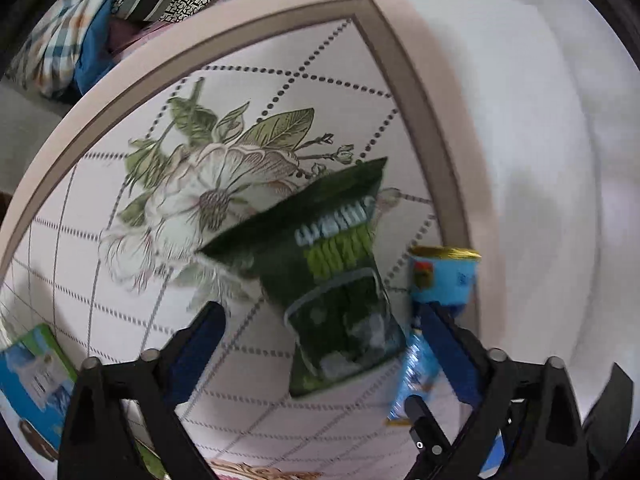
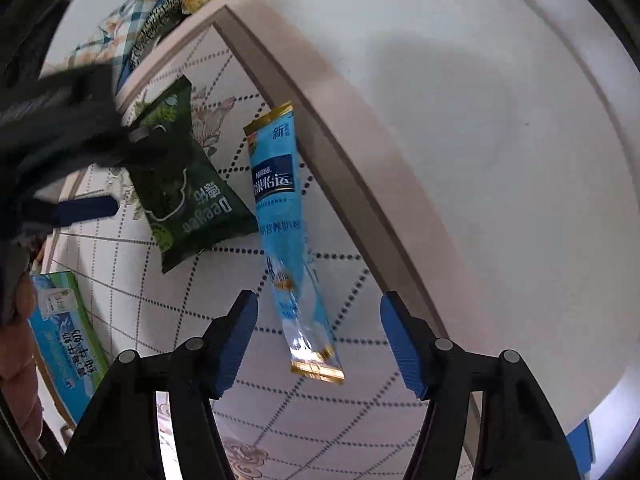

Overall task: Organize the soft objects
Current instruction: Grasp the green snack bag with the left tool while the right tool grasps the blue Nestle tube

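A dark green snack pouch point(image 1: 332, 276) lies on the flower-printed mat point(image 1: 120, 320). My left gripper point(image 1: 324, 344) points down over it, open, with the pouch's lower half between the fingers and a clear gap at the left pad. Beside the pouch lies a light blue stick packet point(image 2: 288, 216) with gold ends. My right gripper point(image 2: 320, 340) is open above the packet's lower end, and neither pad touches it. In the left wrist view the blue packet point(image 1: 444, 276) is partly hidden behind the right finger. In the right wrist view the green pouch point(image 2: 188, 192) sits under the blurred left gripper's pad point(image 2: 84, 208).
A blue and green milk carton point(image 2: 64, 332) lies at the mat's left side, also seen in the left wrist view point(image 1: 32, 380). Folded patterned fabrics point(image 1: 80, 32) are piled beyond the mat's grey border. A plain white surface point(image 2: 500, 160) spreads to the right. A hand point(image 2: 16, 360) shows at the left edge.
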`<control>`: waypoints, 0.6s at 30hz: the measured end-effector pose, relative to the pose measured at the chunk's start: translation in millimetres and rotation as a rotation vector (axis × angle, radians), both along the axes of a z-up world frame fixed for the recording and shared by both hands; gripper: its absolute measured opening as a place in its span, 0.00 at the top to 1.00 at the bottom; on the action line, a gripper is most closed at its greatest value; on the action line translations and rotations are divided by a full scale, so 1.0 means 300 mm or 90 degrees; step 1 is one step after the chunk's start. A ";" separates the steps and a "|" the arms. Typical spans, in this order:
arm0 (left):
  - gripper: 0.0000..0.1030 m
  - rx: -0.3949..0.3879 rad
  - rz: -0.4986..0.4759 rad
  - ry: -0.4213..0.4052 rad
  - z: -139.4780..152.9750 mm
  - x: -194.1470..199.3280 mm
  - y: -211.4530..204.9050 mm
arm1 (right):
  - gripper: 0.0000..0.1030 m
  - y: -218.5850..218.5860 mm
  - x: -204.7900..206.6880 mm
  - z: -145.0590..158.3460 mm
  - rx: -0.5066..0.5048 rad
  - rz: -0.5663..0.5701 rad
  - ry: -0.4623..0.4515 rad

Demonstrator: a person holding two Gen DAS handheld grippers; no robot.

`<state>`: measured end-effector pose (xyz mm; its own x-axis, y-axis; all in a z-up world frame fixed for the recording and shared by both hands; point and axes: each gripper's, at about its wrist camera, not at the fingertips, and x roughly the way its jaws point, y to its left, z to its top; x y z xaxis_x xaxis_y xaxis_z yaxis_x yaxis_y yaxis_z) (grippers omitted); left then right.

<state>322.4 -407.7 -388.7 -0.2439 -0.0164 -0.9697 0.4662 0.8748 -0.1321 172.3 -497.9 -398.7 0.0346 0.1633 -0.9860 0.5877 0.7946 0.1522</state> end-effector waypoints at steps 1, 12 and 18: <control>0.36 0.009 -0.010 0.001 -0.014 0.000 -0.004 | 0.43 0.002 0.010 -0.021 0.000 0.002 0.010; 0.57 0.053 -0.107 -0.045 -0.024 -0.085 0.082 | 0.74 0.025 0.009 -0.033 0.021 0.048 0.039; 0.57 0.056 -0.112 -0.049 -0.053 -0.086 0.073 | 0.74 0.018 0.078 -0.041 0.001 0.027 0.031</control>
<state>296.5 -385.9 -404.7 -0.1602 0.1054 -0.9814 0.6189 0.7853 -0.0167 195.6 -492.6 -410.9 -0.0209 0.1652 -0.9860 0.5598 0.8191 0.1254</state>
